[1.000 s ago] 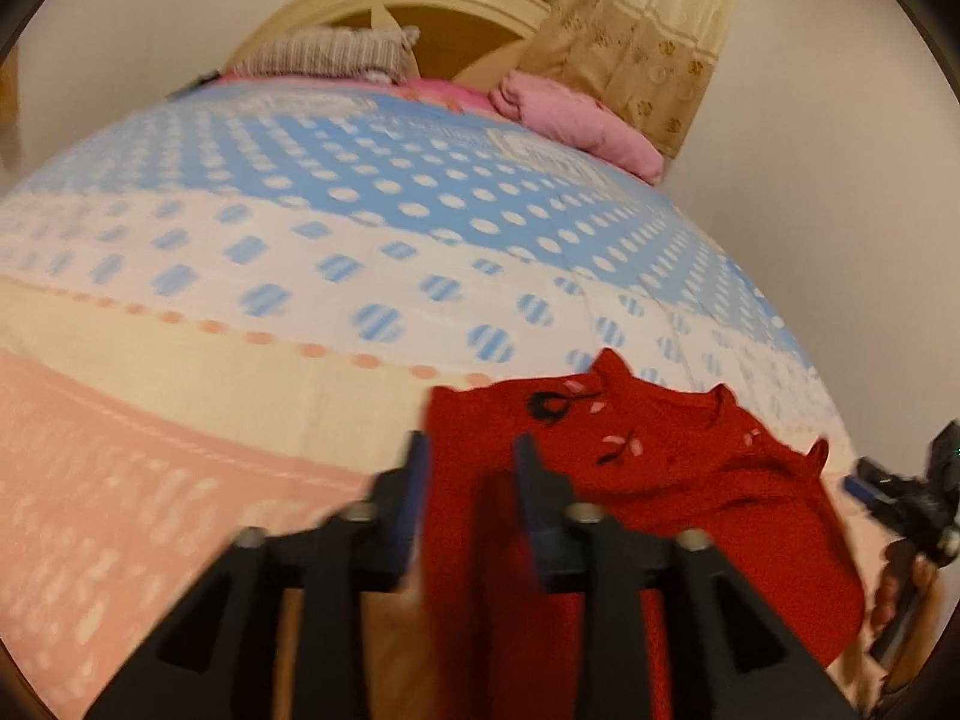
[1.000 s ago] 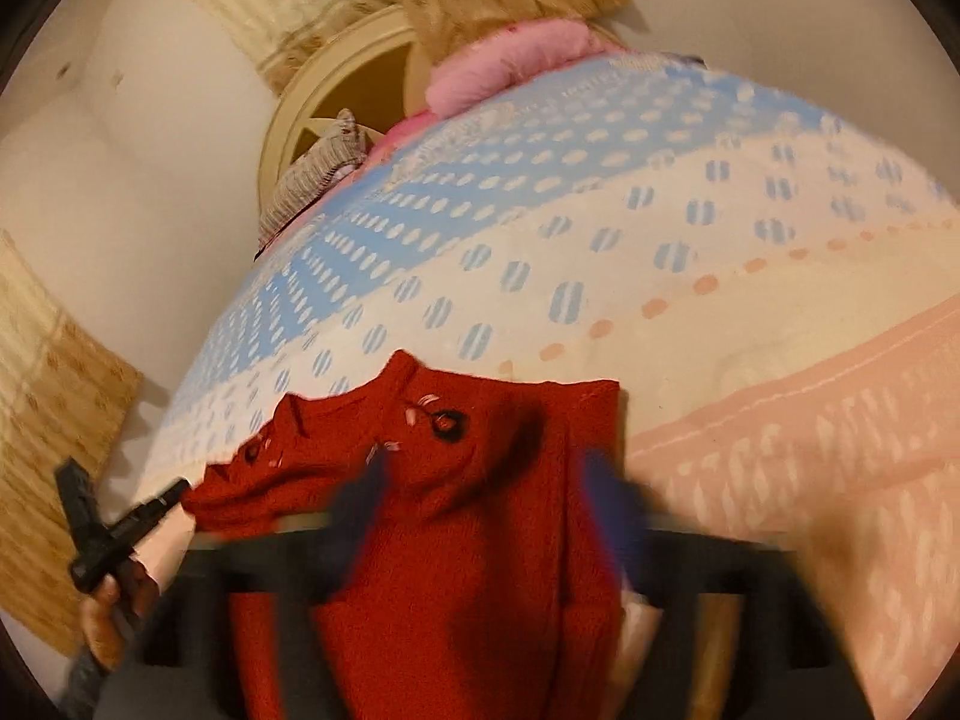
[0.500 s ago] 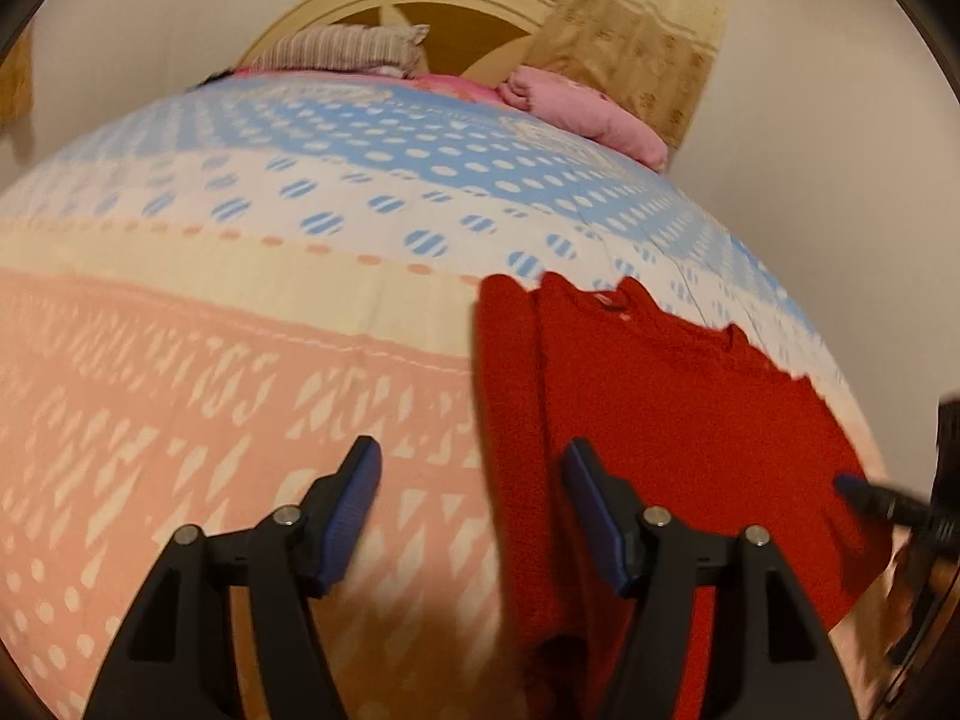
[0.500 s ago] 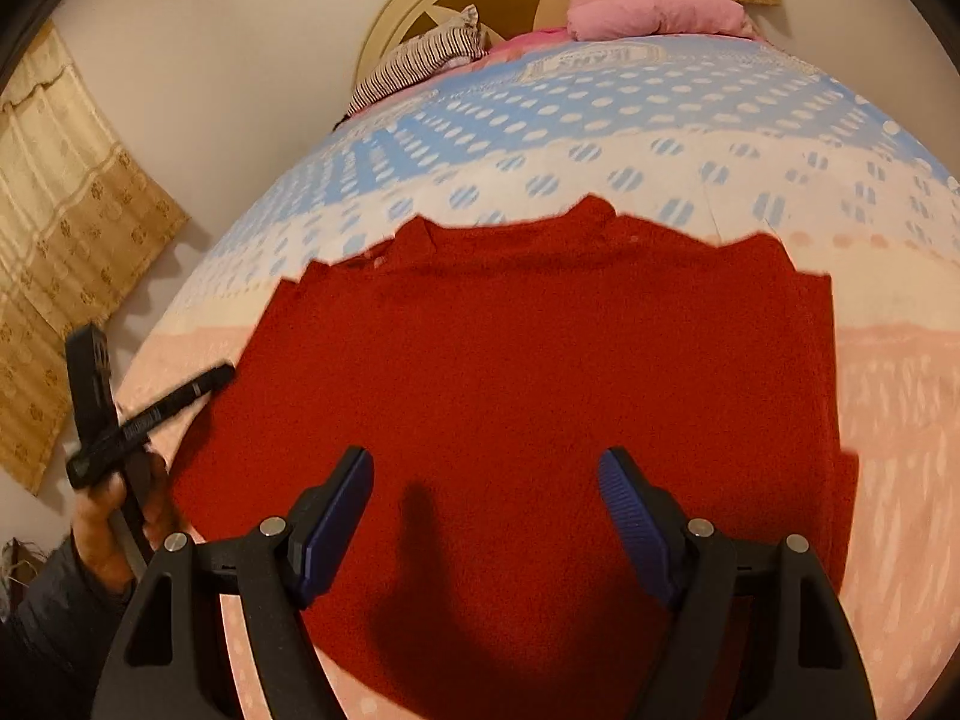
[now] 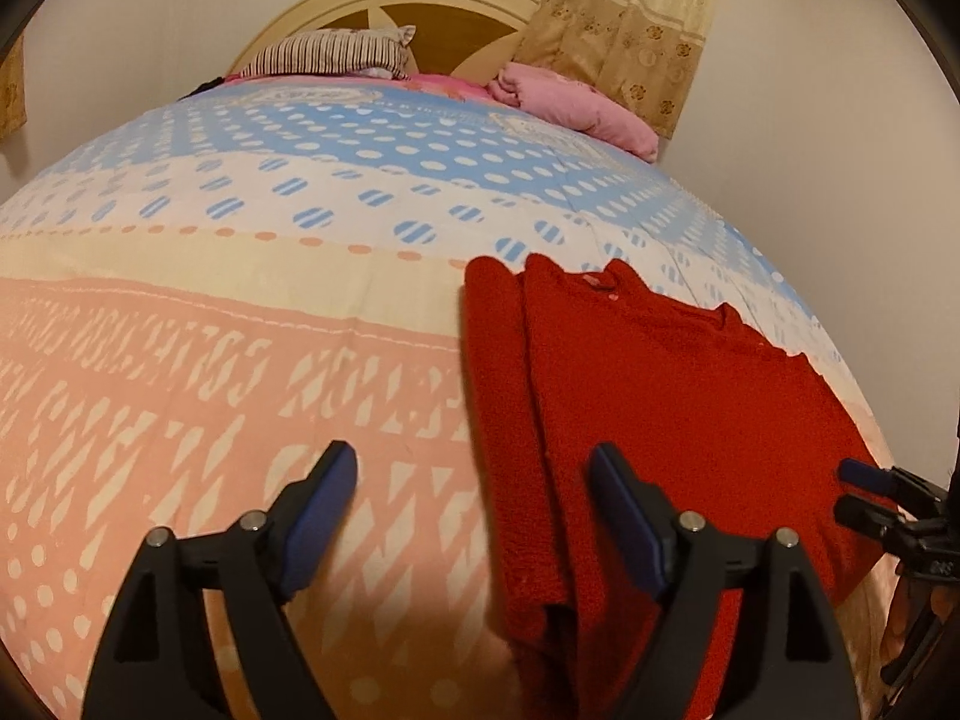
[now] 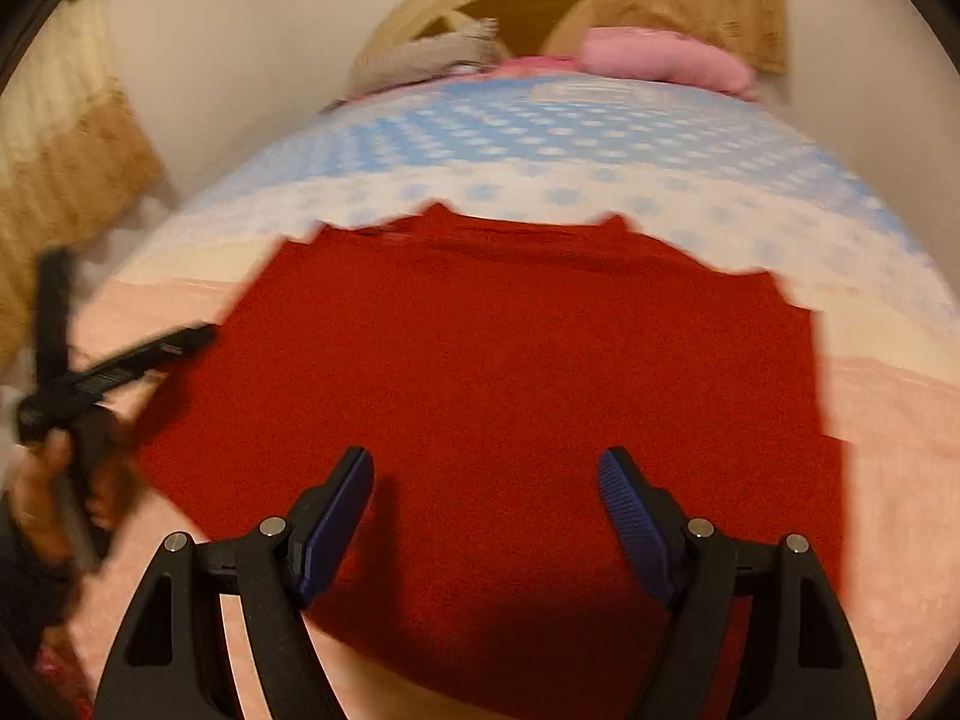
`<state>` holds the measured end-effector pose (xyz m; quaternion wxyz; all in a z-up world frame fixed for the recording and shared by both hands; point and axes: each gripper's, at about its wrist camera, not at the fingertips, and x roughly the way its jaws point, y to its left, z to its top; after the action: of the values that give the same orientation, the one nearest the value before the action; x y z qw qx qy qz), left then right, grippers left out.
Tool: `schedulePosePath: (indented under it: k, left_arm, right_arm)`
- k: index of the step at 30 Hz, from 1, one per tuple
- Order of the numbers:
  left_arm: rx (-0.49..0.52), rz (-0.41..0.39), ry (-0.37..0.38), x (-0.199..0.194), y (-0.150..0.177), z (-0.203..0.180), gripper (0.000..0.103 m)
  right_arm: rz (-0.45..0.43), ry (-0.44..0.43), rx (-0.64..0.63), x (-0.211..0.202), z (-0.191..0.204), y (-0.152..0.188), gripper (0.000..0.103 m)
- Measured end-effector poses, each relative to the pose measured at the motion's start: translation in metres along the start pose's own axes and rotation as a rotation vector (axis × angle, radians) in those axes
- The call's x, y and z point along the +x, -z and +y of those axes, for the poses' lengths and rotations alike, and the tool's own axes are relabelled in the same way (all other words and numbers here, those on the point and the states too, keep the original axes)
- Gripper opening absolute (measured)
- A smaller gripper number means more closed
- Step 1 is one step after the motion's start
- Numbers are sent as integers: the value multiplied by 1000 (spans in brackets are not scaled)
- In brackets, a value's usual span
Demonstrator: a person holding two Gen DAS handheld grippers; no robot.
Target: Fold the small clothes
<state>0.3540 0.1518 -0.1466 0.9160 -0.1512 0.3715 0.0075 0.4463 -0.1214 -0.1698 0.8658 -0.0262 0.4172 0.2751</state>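
Two grippers hang over the bedspread: the left gripper is opening, jaws straddling the red sweater's folded edge without pressing it; the right gripper hovers wide apart, empty, above the flat sweater.

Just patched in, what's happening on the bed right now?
A person with a handheld gripper in each hand is folding a red sweater that lies spread flat on the patterned bedspread. One long edge is already folded over into a narrow strip. The left gripper is opening, with that folded edge below its jaws but not pinched. The right gripper hovers open over the sweater's lower part, holding nothing. Pillows sit by the headboard.
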Motion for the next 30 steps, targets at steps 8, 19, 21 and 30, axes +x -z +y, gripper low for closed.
schedulePosePath:
  k: [8, 19, 21, 30]
  left_arm:
    - [-4, 7, -18, 3, 1, 1, 92]
    - [6, 14, -38, 6, 3, -1, 97]
    - [9, 15, -44, 7, 3, -2, 97]
    - [32, 30, -68, 10, 3, -6, 99]
  right_arm:
    - [87, 84, -11, 58, 10, -31, 78]
    - [109, 86, 40, 82, 18, -65, 78]
    - [119, 114, 61, 98, 10, -73, 78]
    - [126, 169, 67, 128, 6, -97, 90]
